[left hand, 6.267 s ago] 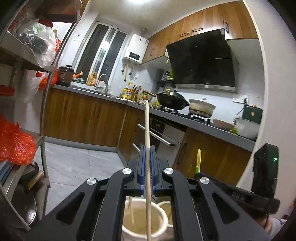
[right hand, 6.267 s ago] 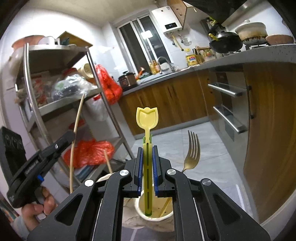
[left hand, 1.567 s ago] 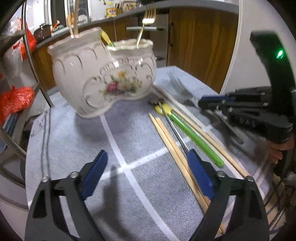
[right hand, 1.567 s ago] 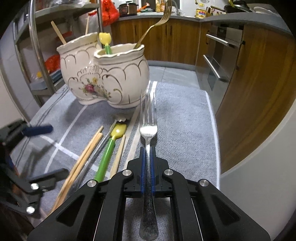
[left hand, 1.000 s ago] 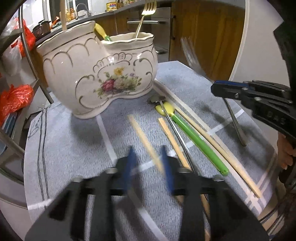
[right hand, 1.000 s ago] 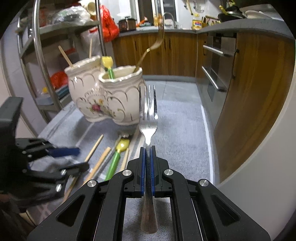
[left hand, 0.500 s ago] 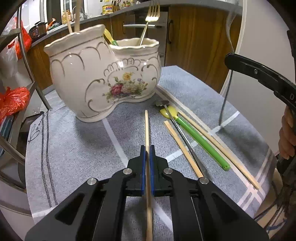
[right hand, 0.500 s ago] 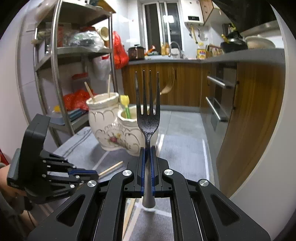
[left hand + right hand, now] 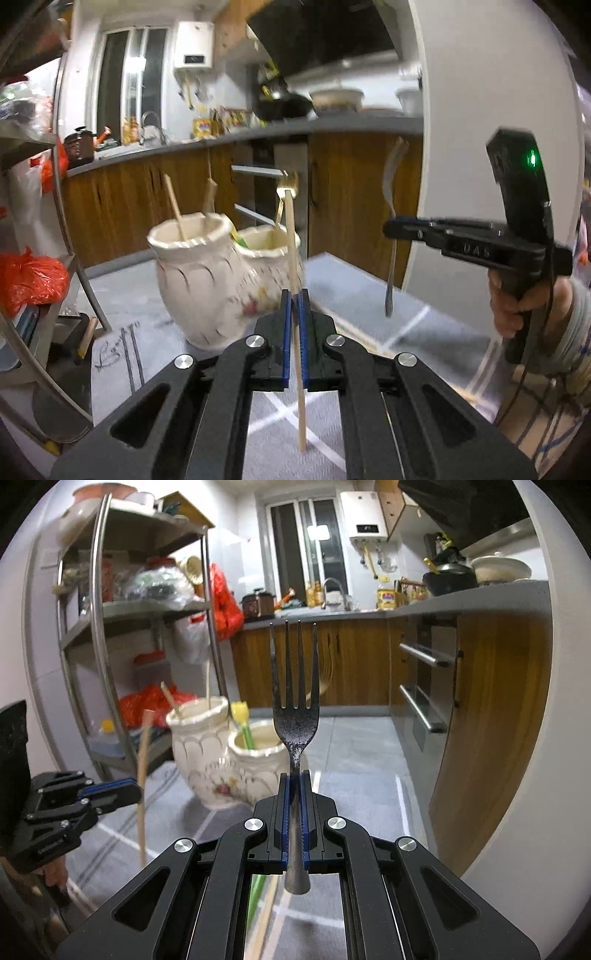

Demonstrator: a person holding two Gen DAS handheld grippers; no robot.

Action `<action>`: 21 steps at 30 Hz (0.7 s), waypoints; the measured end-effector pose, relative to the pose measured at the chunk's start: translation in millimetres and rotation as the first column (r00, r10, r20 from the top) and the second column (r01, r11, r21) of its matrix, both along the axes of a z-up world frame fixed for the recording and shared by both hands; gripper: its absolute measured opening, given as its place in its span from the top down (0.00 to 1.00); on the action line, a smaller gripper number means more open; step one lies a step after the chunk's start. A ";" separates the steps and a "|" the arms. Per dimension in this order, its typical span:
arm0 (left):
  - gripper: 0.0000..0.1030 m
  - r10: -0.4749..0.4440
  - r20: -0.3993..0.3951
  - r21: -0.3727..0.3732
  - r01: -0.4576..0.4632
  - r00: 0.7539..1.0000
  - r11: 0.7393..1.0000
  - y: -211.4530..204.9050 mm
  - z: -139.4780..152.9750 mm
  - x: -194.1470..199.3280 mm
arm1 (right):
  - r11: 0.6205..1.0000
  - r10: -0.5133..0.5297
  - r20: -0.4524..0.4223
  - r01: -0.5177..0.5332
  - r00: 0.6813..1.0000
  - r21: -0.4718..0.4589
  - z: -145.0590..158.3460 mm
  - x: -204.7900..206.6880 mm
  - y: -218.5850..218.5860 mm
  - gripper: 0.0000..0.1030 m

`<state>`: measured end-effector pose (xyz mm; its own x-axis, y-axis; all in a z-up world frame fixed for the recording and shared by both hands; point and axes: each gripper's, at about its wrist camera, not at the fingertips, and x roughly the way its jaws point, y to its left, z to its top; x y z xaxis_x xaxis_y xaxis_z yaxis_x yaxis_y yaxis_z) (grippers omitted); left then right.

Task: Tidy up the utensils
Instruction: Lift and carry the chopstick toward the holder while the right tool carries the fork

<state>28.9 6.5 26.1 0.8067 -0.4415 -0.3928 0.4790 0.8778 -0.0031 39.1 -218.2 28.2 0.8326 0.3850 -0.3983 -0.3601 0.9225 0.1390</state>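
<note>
Pinching a chopstick (image 9: 293, 280) in my left gripper (image 9: 293, 314), jaws pressed tight on its shaft, stick standing nearly upright with its lower end hanging free above the grey cloth (image 9: 229, 413) on the tabletop. From the right wrist view that same stick (image 9: 142, 775) shows off to my left, clear of the cloth.

My right gripper (image 9: 294, 797) has its jaws clamped on a dark fork (image 9: 294, 709), tines up, handle end poking out below the blue pads. In the left wrist view the fork (image 9: 391, 236) hangs in the air to my right, held by the other tool, with my hand (image 9: 517, 306) wrapped on its grip.

Ahead of both sits the white double holder (image 9: 221, 760), two joined pots with a flower print. Left pot holds two chopsticks (image 9: 173, 201) leaning out. Right pot has a gold fork (image 9: 287, 184) and a yellow-headed green utensil (image 9: 242, 720). Neither of my pieces touches the holder; both sit in front of it and above the cloth.

Under my right jaws, on the cloth, a green handle (image 9: 256, 897) and a pale stick (image 9: 267, 908) lie side by side, partly hidden.
</note>
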 end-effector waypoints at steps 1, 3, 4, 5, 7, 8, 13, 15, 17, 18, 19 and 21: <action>0.97 0.005 0.011 -0.023 -0.005 1.000 1.000 2.7 4.0 1.1 | 1.000 0.001 0.005 -0.001 1.000 0.008 3.2 2.2 1.0 0.94; 0.98 0.025 0.042 -0.056 -0.023 0.999 0.998 7.3 13.5 4.8 | 1.000 0.006 0.015 -0.006 1.000 0.015 12.0 8.0 4.9 0.94; 0.98 0.032 0.053 -0.067 -0.029 0.998 0.997 9.6 17.7 5.2 | 1.000 0.008 0.020 -0.008 1.000 0.015 14.9 10.0 6.3 0.94; 0.98 0.037 0.063 -0.079 -0.032 0.997 0.996 12.3 22.6 4.9 | 1.000 0.011 0.030 -0.011 0.999 0.016 19.3 11.9 9.0 0.94; 1.00 0.046 0.077 -0.107 -0.037 0.996 0.994 15.0 35.7 5.8 | 1.000 0.018 0.042 -0.019 0.999 0.022 25.3 13.9 13.7 0.94; 1.00 0.046 0.081 -0.118 -0.036 0.996 0.992 17.4 38.2 4.7 | 0.999 0.023 0.048 -0.025 0.999 0.027 28.1 14.7 15.8 0.94; 1.00 0.038 0.084 -0.109 -0.029 0.996 0.994 16.9 46.3 6.8 | 0.999 0.042 0.061 -0.043 0.997 0.015 31.3 11.7 24.7 0.94; 1.00 0.025 0.060 -0.089 -0.019 0.998 0.996 14.2 39.7 8.3 | 0.999 0.043 0.058 -0.044 0.997 0.008 30.0 10.4 24.8 0.94; 1.00 0.029 0.025 -0.077 -0.027 0.999 0.997 13.2 30.5 10.7 | 0.999 0.040 0.053 -0.040 0.998 0.006 28.3 9.2 23.3 0.94; 1.00 0.028 0.005 -0.077 -0.027 1.000 0.997 13.3 25.9 11.9 | 0.999 0.038 0.051 -0.038 0.998 0.005 27.4 9.3 23.1 0.94; 1.00 0.030 -0.019 -0.071 -0.031 0.999 0.997 13.4 20.4 14.3 | 0.999 0.036 0.048 -0.036 0.998 0.003 26.8 9.2 22.4 0.94; 1.00 0.035 -0.051 -0.060 -0.039 0.998 0.997 14.0 12.0 18.1 | 0.999 0.033 0.043 -0.033 0.999 0.003 25.2 9.0 20.0 0.94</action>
